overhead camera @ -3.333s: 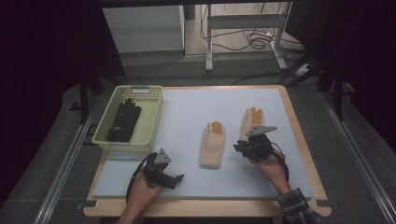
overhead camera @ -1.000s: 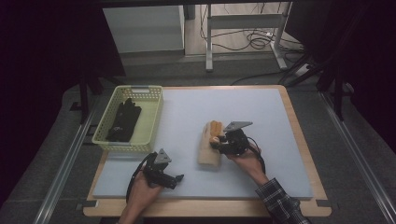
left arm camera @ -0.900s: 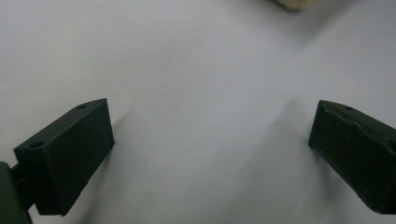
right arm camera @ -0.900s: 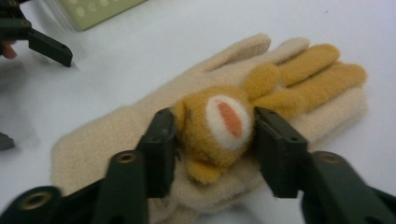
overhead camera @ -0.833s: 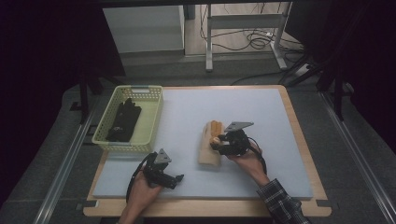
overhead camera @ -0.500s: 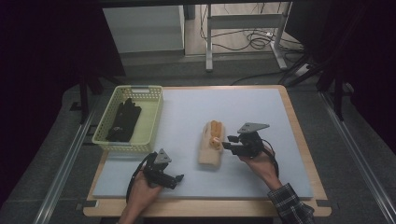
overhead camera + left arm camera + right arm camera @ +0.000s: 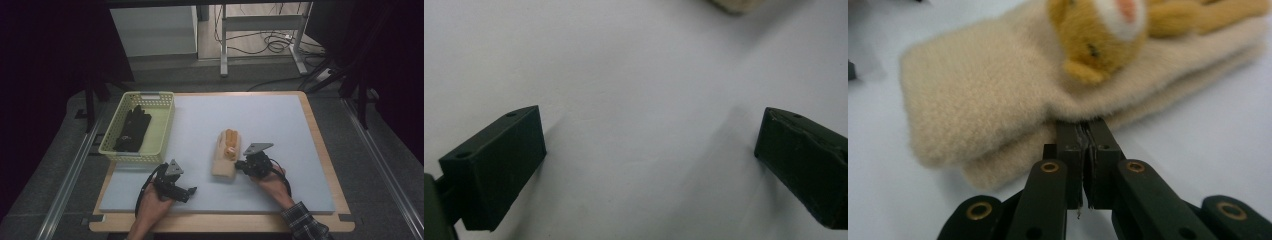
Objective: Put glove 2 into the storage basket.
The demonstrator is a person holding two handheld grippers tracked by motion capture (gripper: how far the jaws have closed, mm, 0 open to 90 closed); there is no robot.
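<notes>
The stacked pair of fluffy beige gloves (image 7: 226, 155) lay mid-table on the pale blue mat (image 7: 260, 115). The right gripper (image 7: 1087, 131), jaws just closed together, touched their edge. The left gripper (image 7: 189, 192) rested near the front edge, jaws apart.

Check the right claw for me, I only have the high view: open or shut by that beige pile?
Observer: Shut. The right claw has just been closing. Its jaws meet, with the tips against the edge of the stacked beige gloves. I cannot tell whether they pinch any fur.
Operator: The orange bit on top?
Observer: It is a plush animal face on the upper glove, with a white muzzle and a pink nose.
Operator: Left claw?
Observer: The left claw is wide open over the bare mat, with nothing between its jaws.
</notes>
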